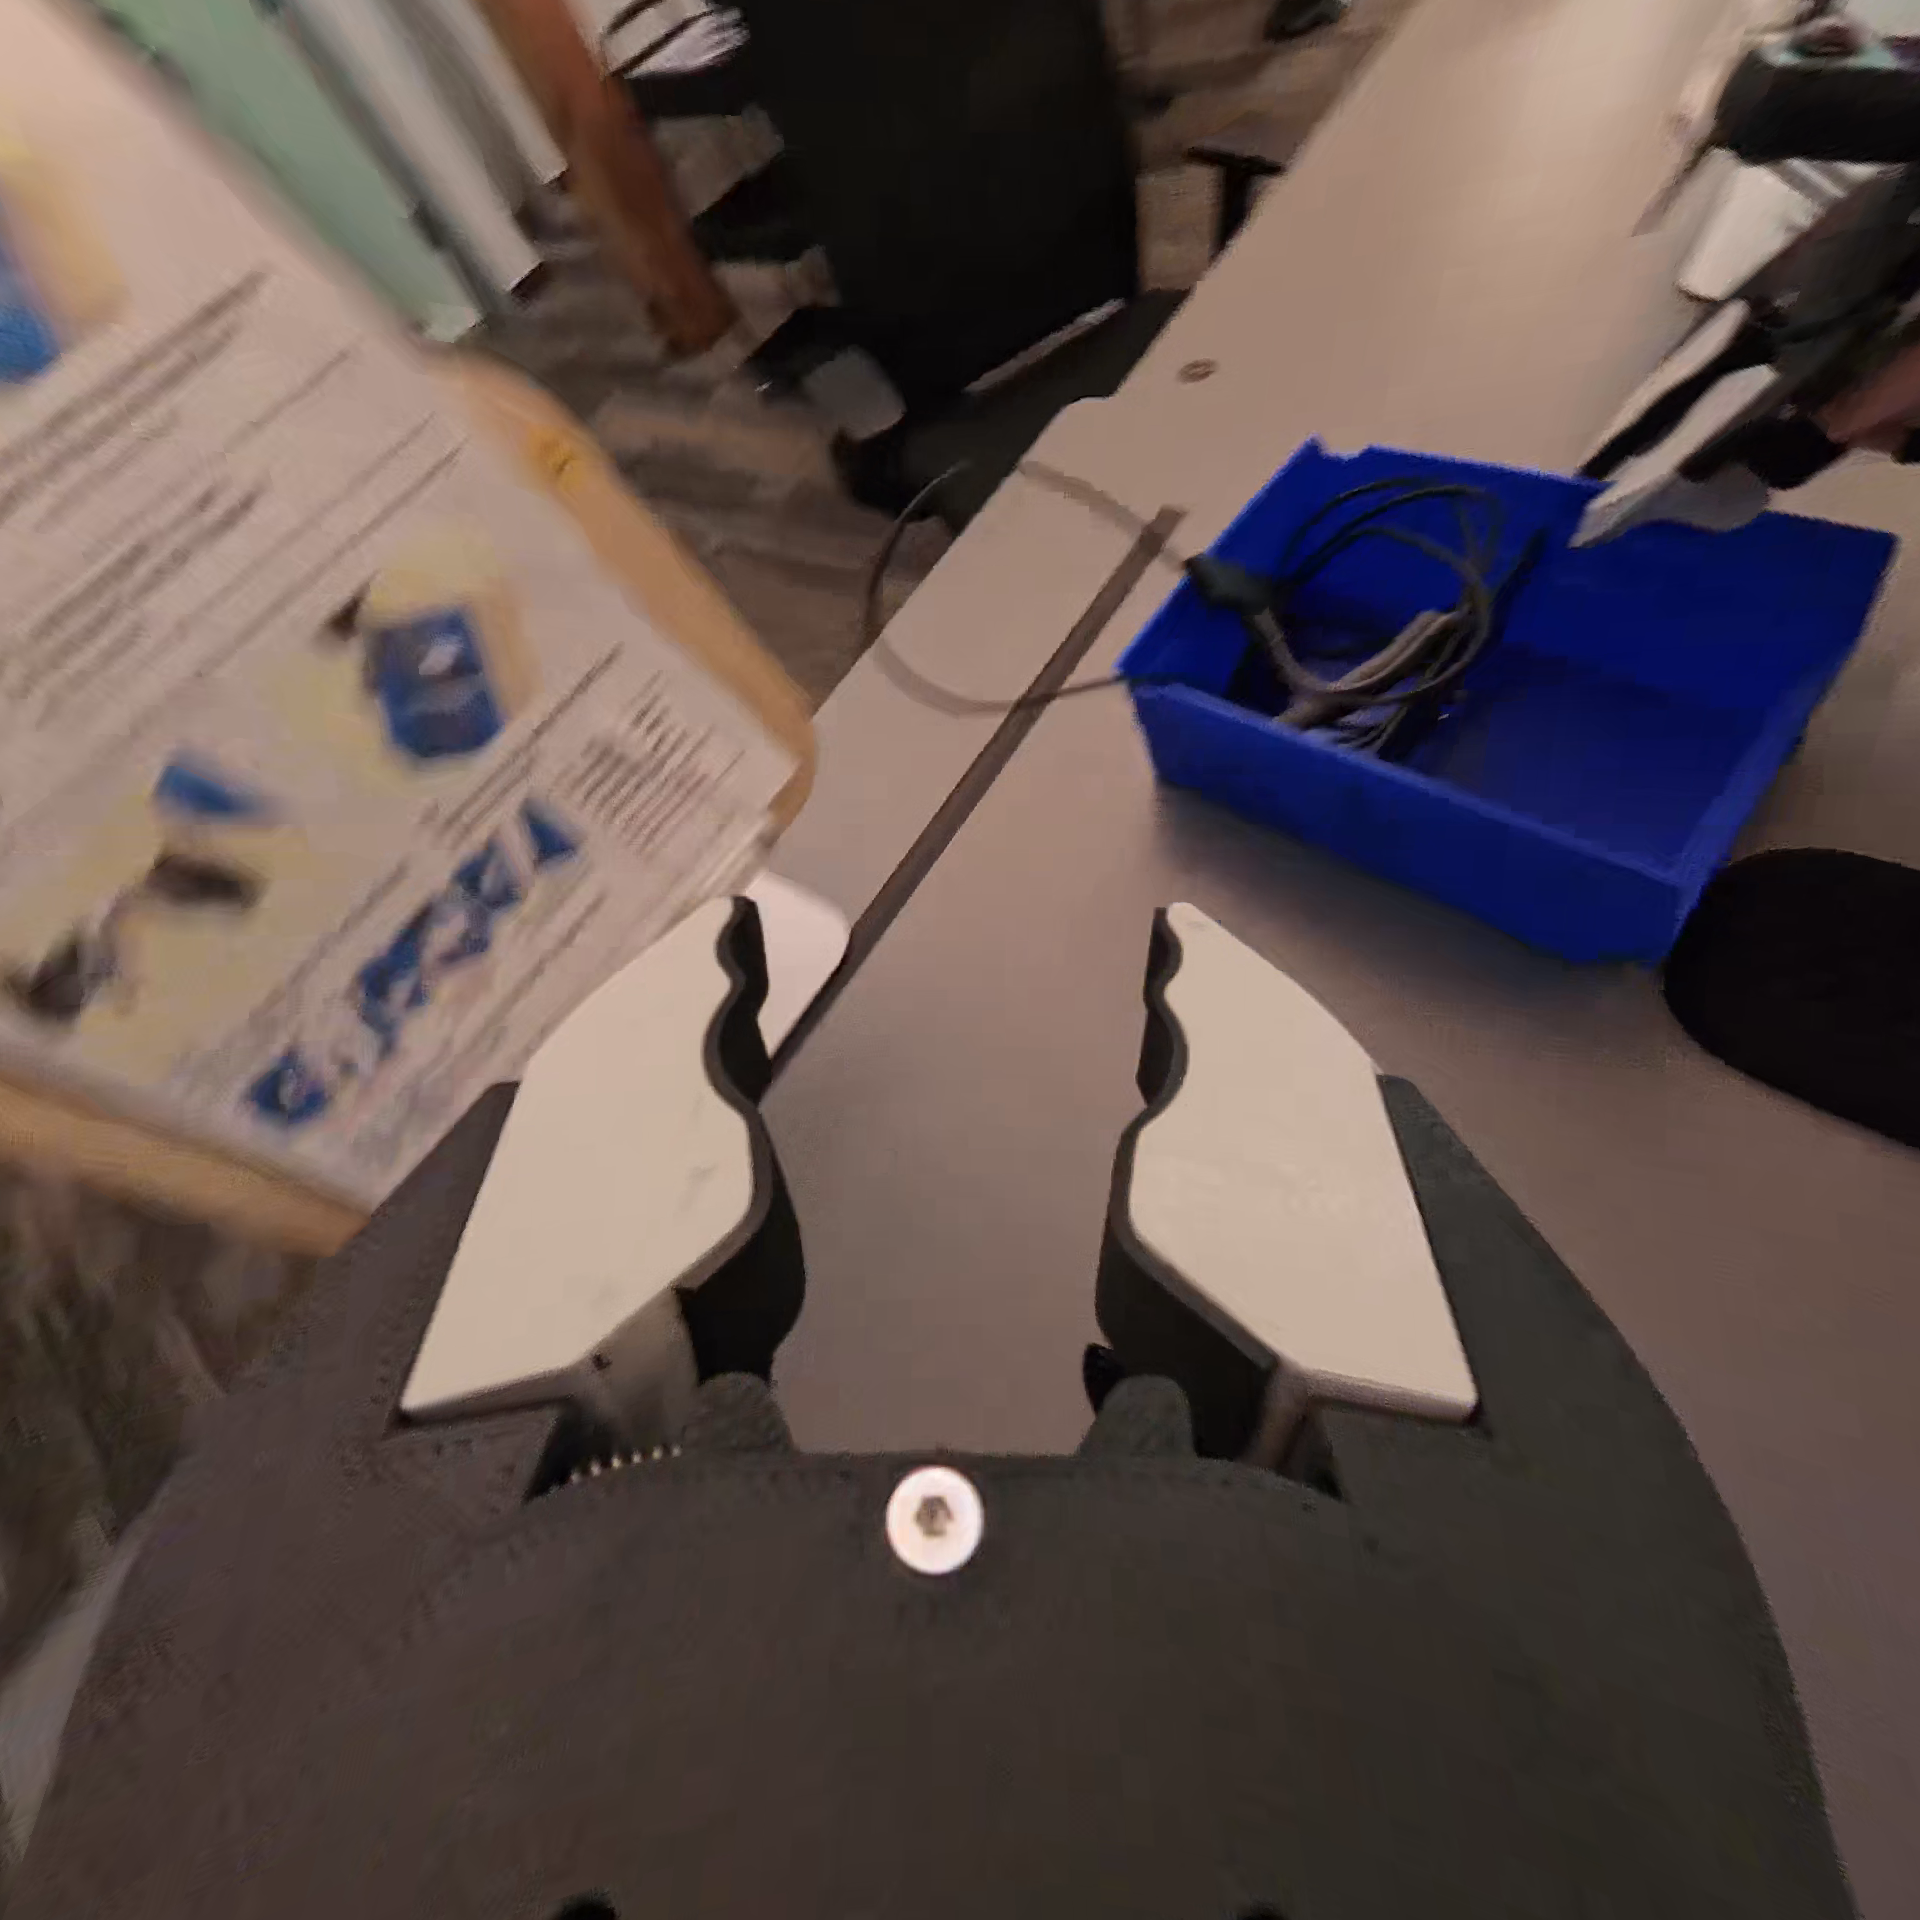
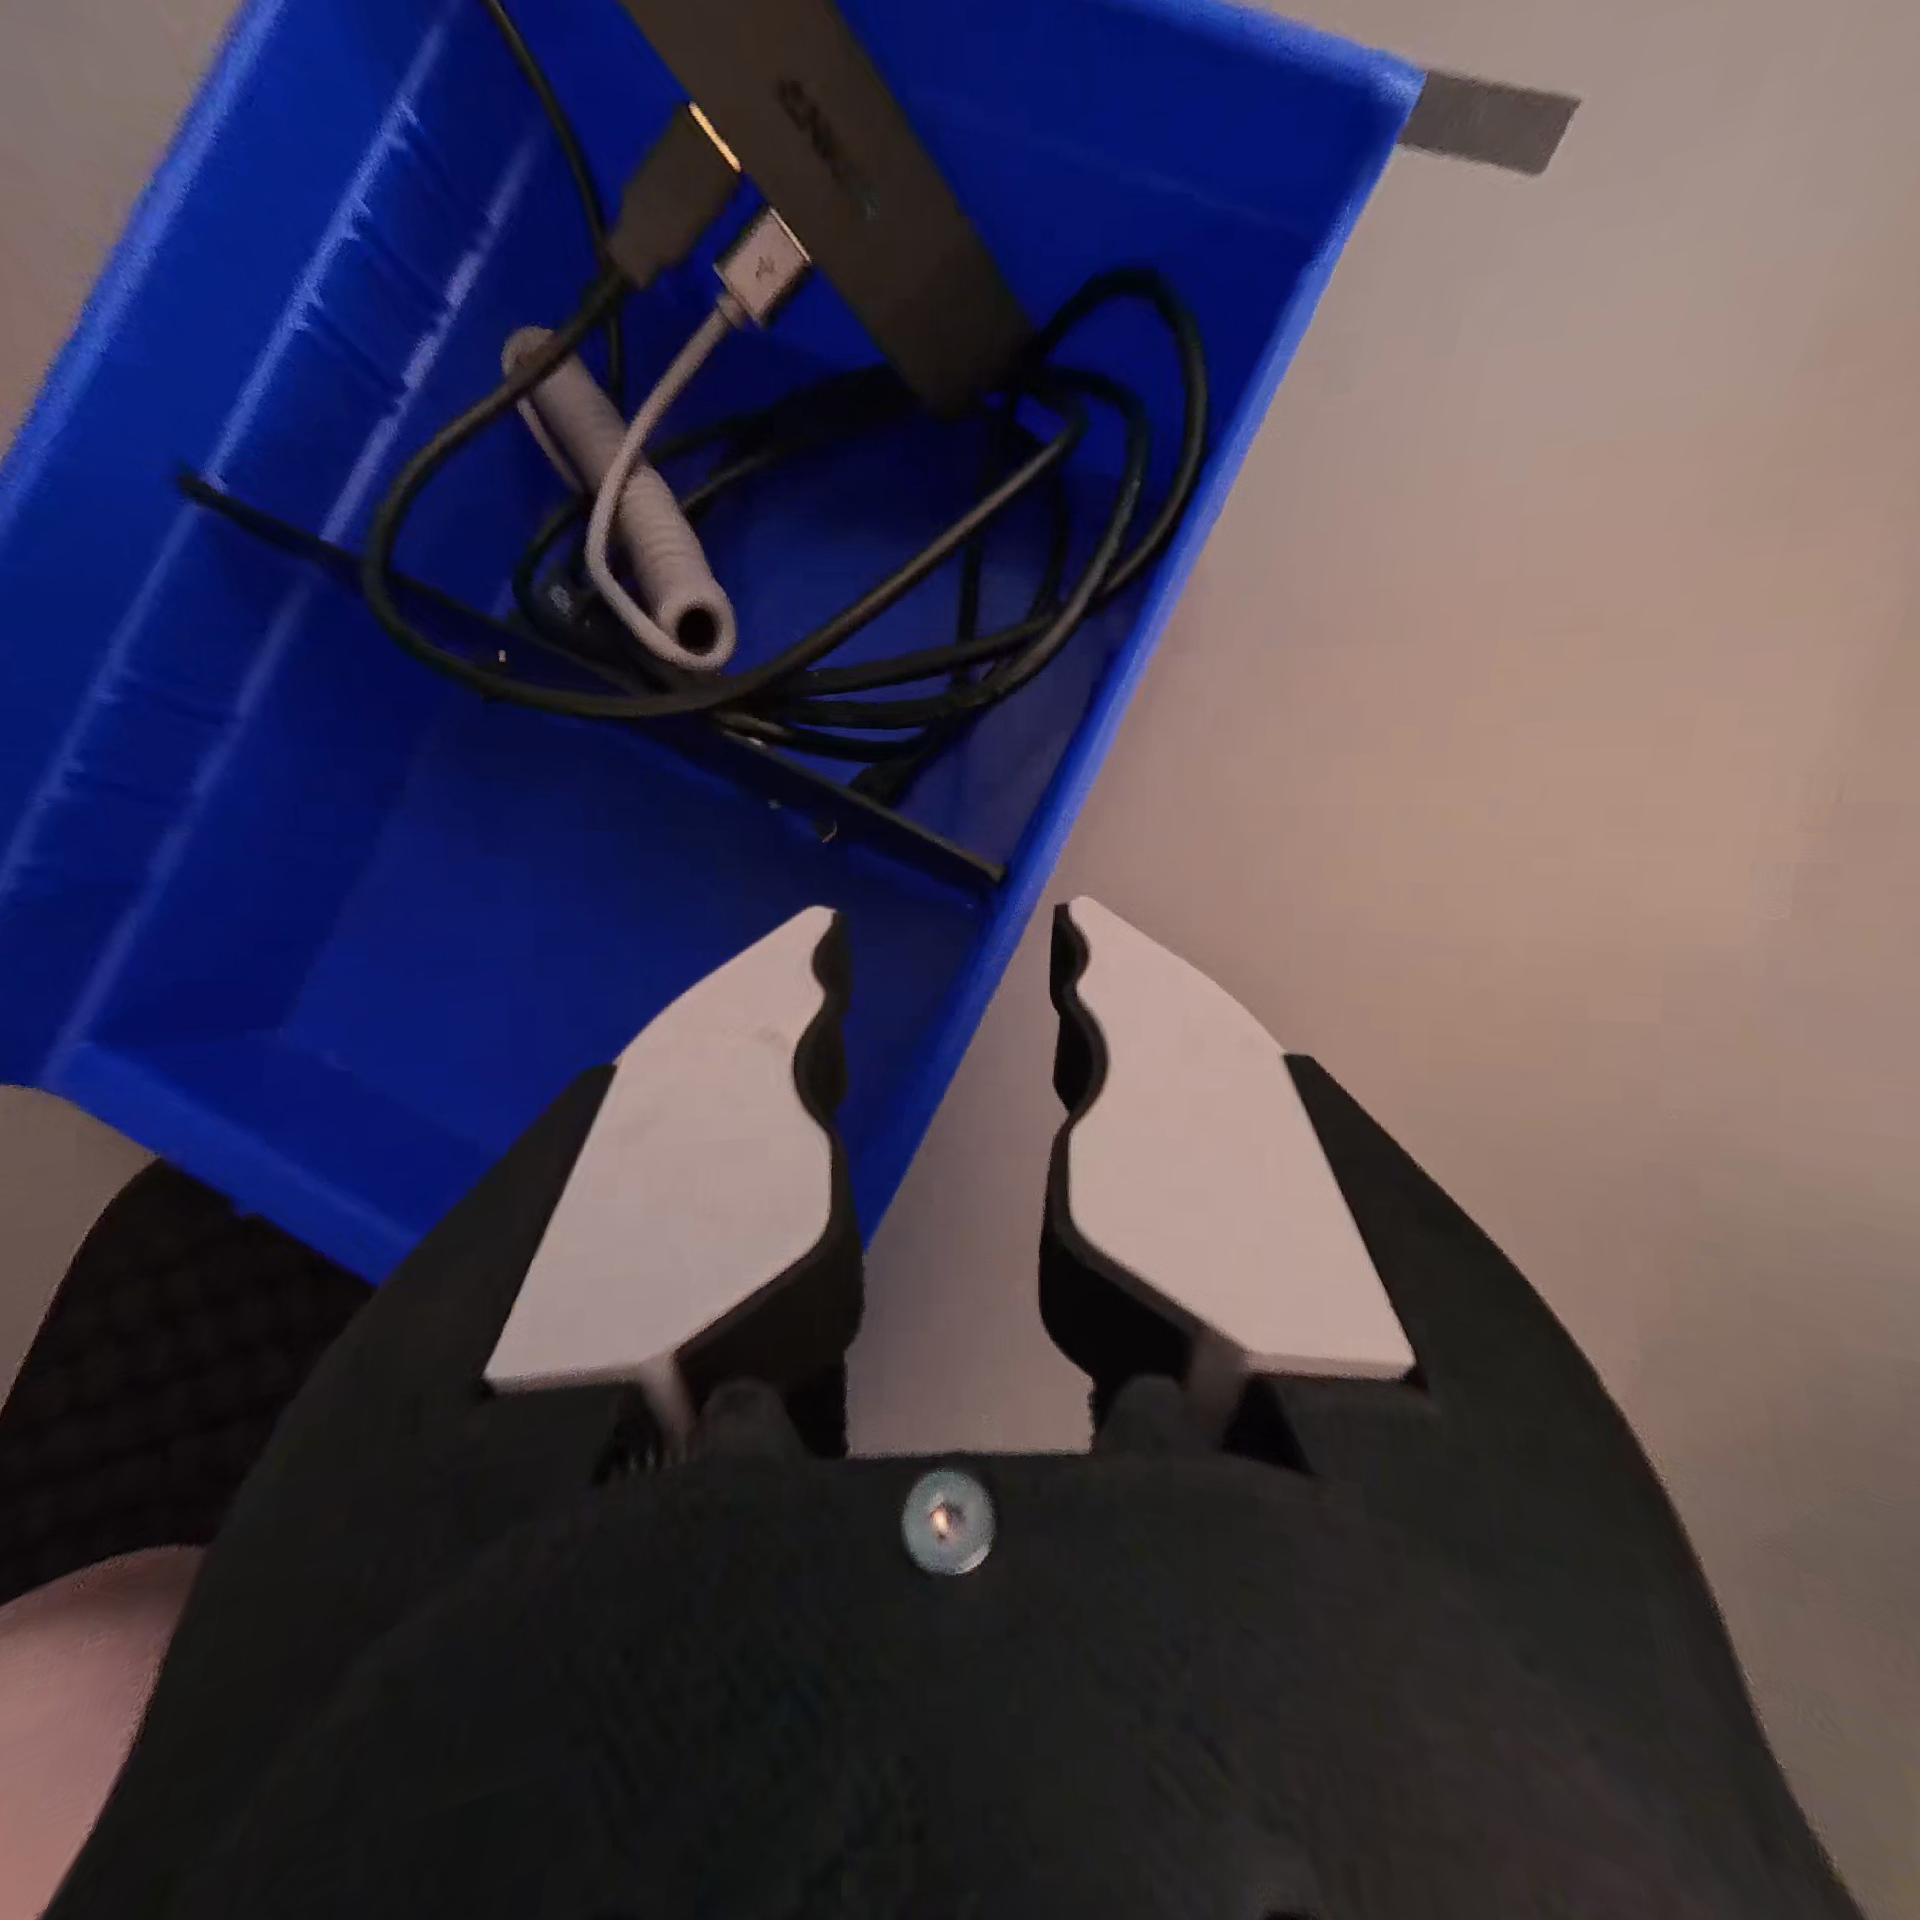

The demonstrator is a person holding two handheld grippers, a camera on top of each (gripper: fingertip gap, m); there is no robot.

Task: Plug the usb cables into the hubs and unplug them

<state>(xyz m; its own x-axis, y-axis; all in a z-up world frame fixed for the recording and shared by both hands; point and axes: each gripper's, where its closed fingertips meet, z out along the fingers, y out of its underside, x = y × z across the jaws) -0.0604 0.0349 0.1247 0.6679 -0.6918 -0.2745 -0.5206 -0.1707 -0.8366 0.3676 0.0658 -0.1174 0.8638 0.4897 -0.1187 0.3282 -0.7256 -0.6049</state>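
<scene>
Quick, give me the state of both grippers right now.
Left gripper: open, empty, over the grey table.
Right gripper: open, empty, at the edge of the blue bin.

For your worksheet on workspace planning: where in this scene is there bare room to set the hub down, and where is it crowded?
Free: the blue bin's near compartment, this side of the black divider, and the grey table right of the bin. Crowded: the far compartment, packed with the hub and tangled cables.
</scene>
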